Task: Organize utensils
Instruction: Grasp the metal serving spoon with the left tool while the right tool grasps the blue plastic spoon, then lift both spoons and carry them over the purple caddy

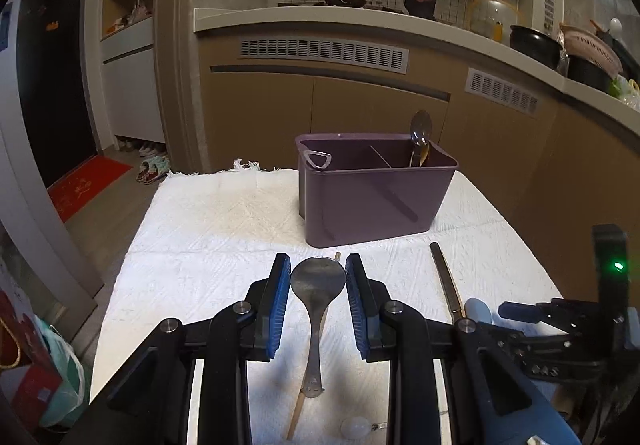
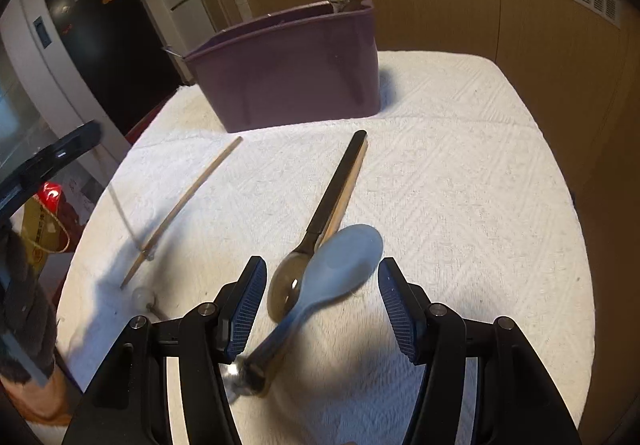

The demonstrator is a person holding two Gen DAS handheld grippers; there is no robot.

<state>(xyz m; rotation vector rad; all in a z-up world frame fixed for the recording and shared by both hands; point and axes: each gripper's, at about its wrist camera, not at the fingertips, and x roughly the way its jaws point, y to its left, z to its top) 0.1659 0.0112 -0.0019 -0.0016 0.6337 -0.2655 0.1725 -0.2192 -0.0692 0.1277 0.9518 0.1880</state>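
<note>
Left tool grips metal spoon; purple caddy beyond.

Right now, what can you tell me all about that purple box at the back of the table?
The purple plastic utensil box stands upright at the far end of the white cloth. It is open on top, with a thin divider splitting it into compartments. A shiny metal spoon stands bowl-up in its right-hand corner compartment.
</note>
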